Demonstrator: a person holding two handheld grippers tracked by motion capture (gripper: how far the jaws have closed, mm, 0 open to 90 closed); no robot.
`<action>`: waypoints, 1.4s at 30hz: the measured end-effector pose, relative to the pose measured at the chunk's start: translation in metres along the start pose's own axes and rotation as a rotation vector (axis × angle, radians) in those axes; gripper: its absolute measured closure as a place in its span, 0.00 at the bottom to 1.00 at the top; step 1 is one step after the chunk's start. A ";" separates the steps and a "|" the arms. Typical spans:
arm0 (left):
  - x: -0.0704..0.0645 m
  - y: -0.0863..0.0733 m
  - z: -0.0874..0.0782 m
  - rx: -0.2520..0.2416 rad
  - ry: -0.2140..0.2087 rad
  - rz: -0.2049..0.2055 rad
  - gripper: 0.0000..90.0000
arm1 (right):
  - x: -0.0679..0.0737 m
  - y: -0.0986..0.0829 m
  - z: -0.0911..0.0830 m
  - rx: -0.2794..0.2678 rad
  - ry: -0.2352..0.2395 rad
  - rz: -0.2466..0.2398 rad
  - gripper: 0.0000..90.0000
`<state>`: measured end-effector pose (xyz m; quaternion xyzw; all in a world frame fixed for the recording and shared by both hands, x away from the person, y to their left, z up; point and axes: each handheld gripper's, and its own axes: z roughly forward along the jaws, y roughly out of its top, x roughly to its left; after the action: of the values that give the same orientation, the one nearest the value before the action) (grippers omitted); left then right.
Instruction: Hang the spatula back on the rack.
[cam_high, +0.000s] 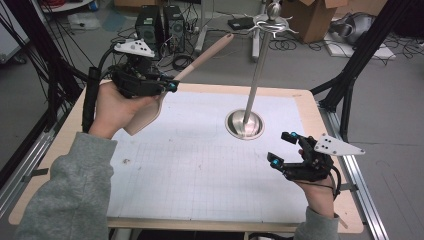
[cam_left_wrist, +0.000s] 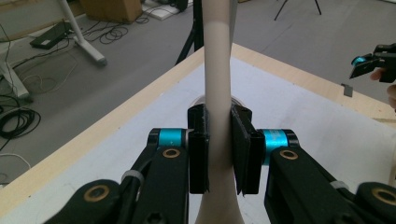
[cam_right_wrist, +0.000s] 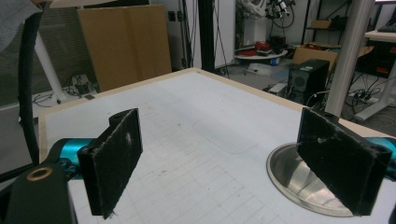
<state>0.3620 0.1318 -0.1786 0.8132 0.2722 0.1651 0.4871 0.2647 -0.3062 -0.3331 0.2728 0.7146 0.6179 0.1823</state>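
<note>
A pale wooden spatula (cam_high: 200, 57) is held up above the table's far left, handle pointing toward a metal hanging stand (cam_high: 256, 75), blade (cam_high: 145, 112) hanging low by the hand. My left gripper (cam_high: 170, 86) is shut on its handle; in the left gripper view the handle (cam_left_wrist: 218, 88) runs upright between the two black pads (cam_left_wrist: 198, 154). The stand has a round steel base (cam_high: 244, 125) and hooks at its top (cam_high: 272, 22). My right gripper (cam_high: 282, 148) stands open over the table's right side, with nothing between its pads (cam_right_wrist: 114, 158). The base rim (cam_right_wrist: 289, 179) lies just beyond them.
A white gridded mat (cam_high: 200, 160) covers the wooden table (cam_high: 60, 145). Cardboard boxes (cam_high: 312, 17), computer towers (cam_high: 150, 25) and loose cables lie on the floor behind. Black frame posts (cam_high: 360, 55) stand at the right, and a rail (cam_high: 360, 180) runs along the table's right edge.
</note>
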 end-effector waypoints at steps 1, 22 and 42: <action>-0.001 0.002 -0.001 0.000 0.000 0.003 0.86 | 0.000 0.000 0.000 -0.001 0.001 -0.002 0.15; -0.017 0.017 0.007 -0.042 -0.036 0.022 0.86 | 0.001 0.000 -0.002 -0.007 0.005 0.003 0.15; -0.015 0.015 0.020 -0.050 -0.035 0.012 0.86 | 0.001 -0.002 -0.007 -0.005 -0.002 0.004 0.15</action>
<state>0.3650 0.1031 -0.1748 0.8053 0.2546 0.1607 0.5108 0.2594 -0.3114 -0.3335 0.2743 0.7123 0.6197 0.1826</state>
